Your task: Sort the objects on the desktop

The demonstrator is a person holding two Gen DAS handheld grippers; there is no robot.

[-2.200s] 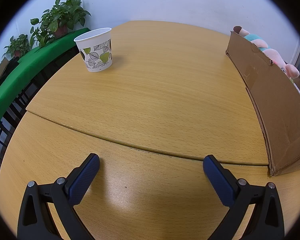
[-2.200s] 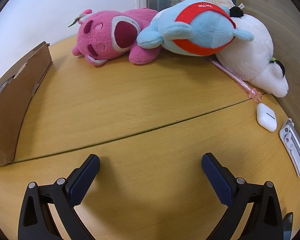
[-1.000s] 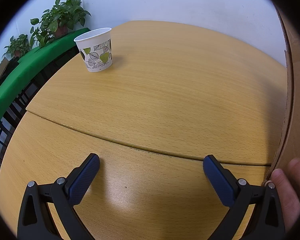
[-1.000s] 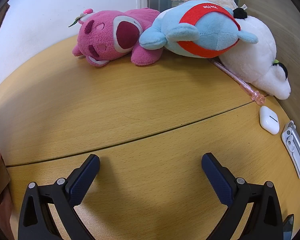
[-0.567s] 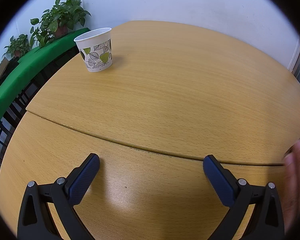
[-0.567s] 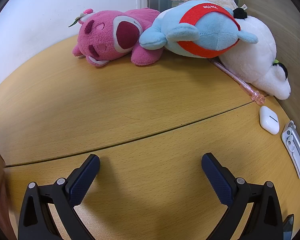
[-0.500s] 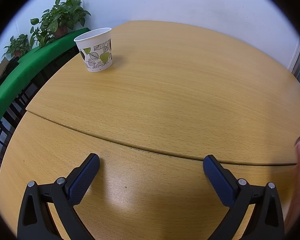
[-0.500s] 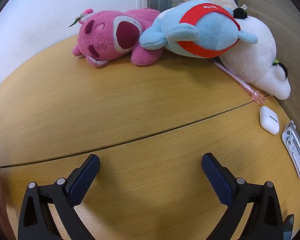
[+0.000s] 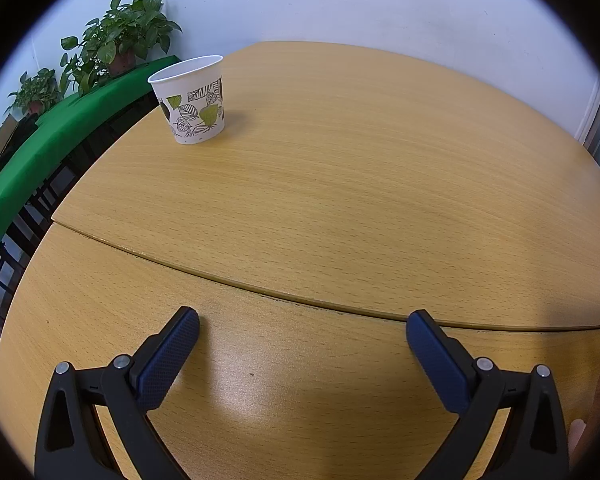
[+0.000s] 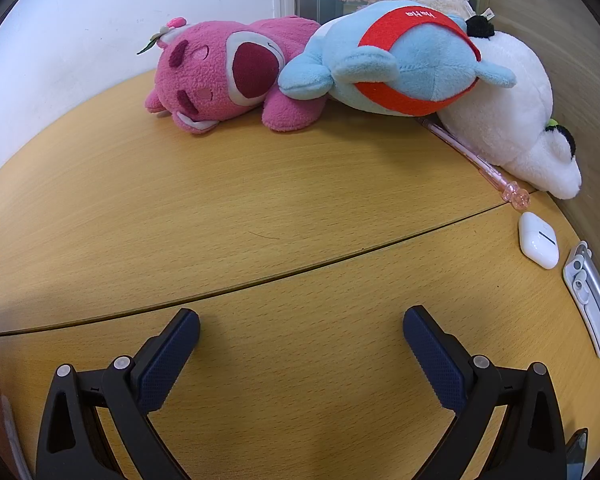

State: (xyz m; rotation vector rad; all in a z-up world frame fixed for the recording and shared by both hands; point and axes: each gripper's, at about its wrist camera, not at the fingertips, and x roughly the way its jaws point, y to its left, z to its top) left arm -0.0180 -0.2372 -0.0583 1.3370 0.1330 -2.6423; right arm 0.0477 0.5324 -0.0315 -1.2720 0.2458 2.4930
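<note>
While both grippers rest low over the wooden table [image 9: 340, 184] with jaws spread wide and gripping nothing, the objects to sort lie well ahead of them.

Left gripper [image 9: 302, 344]: a leaf-patterned paper cup [image 9: 191, 100] stands upright far ahead and to the left, near the table edge, with potted plants [image 9: 116, 44] behind it. Right gripper [image 10: 301, 342]: a pink plush [image 10: 224, 80], a blue plush [image 10: 396, 60] and a white plush [image 10: 508, 120] lie touching in a row at the far edge; a pink pen [image 10: 476, 164], a white earbud case [image 10: 538, 241] and a silver clip [image 10: 590, 296] lie ahead to the right, apart from the fingers.
</note>
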